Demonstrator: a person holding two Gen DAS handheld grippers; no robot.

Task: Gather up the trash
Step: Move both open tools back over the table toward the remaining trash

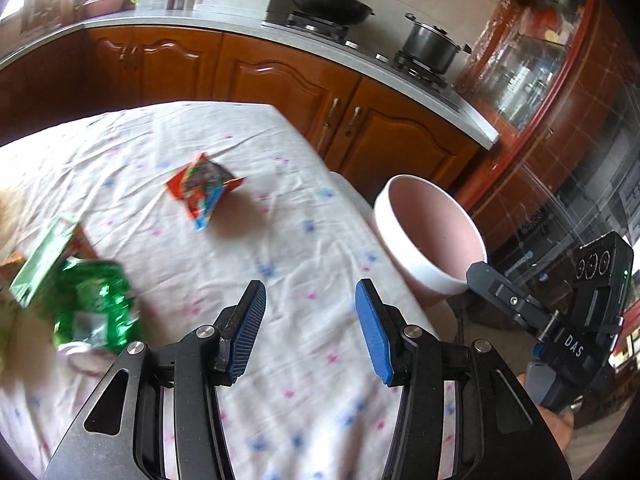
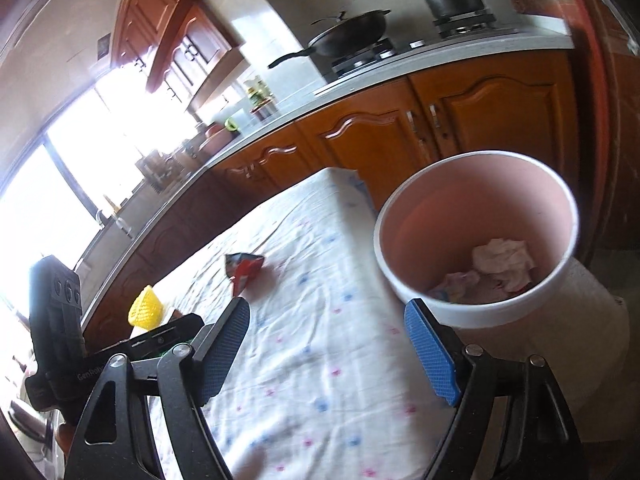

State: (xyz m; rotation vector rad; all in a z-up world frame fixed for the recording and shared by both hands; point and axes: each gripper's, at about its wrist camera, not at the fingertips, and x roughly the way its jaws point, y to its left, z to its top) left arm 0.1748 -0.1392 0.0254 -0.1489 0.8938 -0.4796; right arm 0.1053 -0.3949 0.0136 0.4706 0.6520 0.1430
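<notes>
A red and blue snack wrapper [image 1: 203, 187] lies on the table's floral cloth [image 1: 248, 248]; it also shows in the right wrist view [image 2: 244, 267]. A crumpled green wrapper [image 1: 96, 308] and a green box [image 1: 44, 264] lie at the left. A pink bin [image 1: 430, 232] stands off the table's right edge; it holds crumpled paper [image 2: 502, 266]. My left gripper [image 1: 310, 300] is open and empty above the cloth. My right gripper [image 2: 326, 316] is open and empty, beside the bin [image 2: 476, 236].
A yellow ridged object [image 2: 146, 308] sits at the table's left side. Wooden kitchen cabinets [image 1: 280, 76] run behind the table, with a wok [image 1: 328, 4] and a steel pot [image 1: 432, 46] on the stove. The right gripper's body [image 1: 560, 312] shows at the right.
</notes>
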